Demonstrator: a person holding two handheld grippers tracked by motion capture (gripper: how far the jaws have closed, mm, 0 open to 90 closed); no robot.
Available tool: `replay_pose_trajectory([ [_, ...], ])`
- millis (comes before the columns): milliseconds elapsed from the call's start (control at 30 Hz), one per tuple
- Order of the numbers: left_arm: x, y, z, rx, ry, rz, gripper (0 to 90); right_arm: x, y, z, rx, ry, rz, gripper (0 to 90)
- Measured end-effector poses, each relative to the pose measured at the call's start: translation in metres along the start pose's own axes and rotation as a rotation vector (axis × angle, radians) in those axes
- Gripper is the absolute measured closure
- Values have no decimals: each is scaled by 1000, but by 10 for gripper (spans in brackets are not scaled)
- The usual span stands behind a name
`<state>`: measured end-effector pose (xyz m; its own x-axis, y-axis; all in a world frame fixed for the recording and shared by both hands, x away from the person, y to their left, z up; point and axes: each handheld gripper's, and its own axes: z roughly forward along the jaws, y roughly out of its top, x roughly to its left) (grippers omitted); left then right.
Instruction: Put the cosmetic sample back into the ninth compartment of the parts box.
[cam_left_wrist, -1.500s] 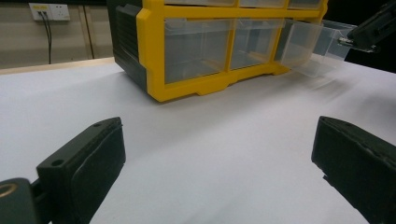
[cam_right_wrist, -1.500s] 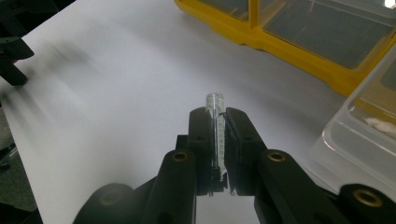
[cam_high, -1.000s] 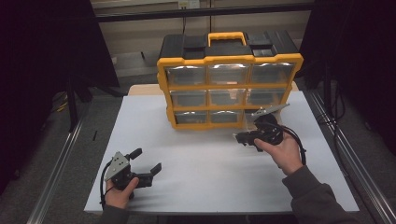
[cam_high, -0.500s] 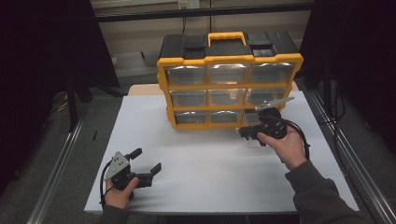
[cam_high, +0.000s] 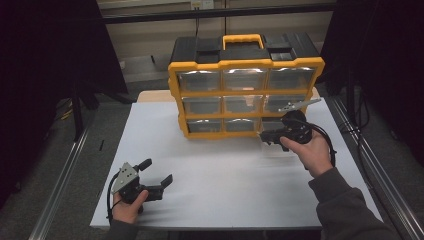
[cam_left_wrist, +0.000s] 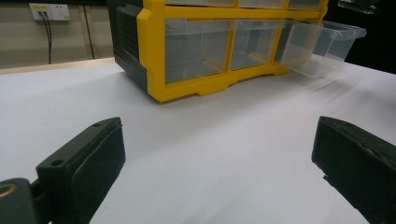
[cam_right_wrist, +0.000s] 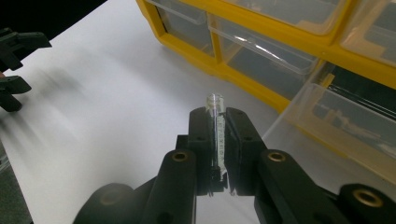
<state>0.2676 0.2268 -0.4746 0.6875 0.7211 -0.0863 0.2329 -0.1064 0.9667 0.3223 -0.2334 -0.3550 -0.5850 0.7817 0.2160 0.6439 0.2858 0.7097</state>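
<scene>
Right gripper (cam_right_wrist: 218, 140) clamped on clear tube (cam_right_wrist: 216, 122), beside pulled-out drawer (cam_right_wrist: 345, 126) of yellow organizer (cam_high: 245, 85). Left gripper (cam_high: 157, 172) jaws wide apart near bench (cam_high: 225, 185) near-left edge; mid-bench open.

The table (cam_high: 220, 200) carries one yellow-framed drawer cabinet (cam_high: 245, 64) with one top handle (cam_high: 243, 39) and nine clear drawers in three rows of three, one drawer (cam_left_wrist: 322, 46) pulled out, plus two hand-held grippers, left (cam_high: 157, 172) and right (cam_right_wrist: 217, 122), and one clear tube (cam_right_wrist: 216, 128).
</scene>
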Motion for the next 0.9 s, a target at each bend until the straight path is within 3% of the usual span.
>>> replay_pose_trajectory([
  [900, 0, 0, 0, -3, 5, -4, 28, -19, 2, -2, -12, -66, 10, 815],
])
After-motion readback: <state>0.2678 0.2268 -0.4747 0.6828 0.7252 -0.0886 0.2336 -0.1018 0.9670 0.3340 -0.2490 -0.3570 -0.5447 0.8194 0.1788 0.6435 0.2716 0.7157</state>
